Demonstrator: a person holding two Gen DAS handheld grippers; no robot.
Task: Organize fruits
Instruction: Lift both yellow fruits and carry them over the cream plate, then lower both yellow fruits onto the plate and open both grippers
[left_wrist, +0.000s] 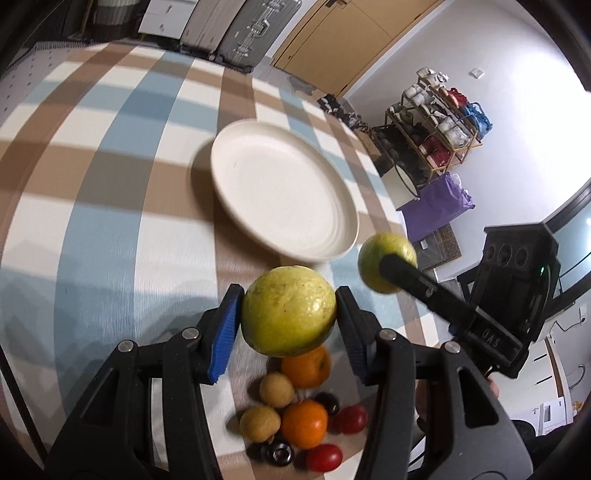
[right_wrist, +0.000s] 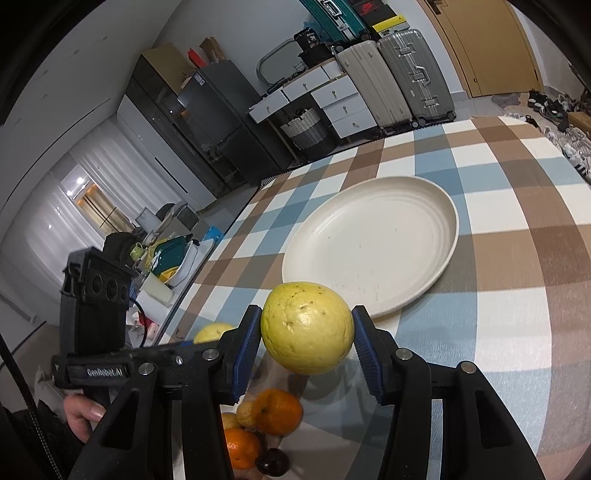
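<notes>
Left hand-held gripper (left_wrist: 288, 314) pinches a guava (left_wrist: 289, 310); right hand-held gripper (right_wrist: 306, 332) pinches another guava (right_wrist: 306, 326). Plate (right_wrist: 448, 206) mid-counter (right_wrist: 517, 258), edges clear.

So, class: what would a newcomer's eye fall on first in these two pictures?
First, the two yellow-green guavas, one clamped in the left gripper, the other in the right gripper, both lifted above the table. Next, the empty white plate lying just beyond them on the checked tablecloth. Below the jaws sits a small heap of oranges, cherry tomatoes and other small fruit.
</notes>
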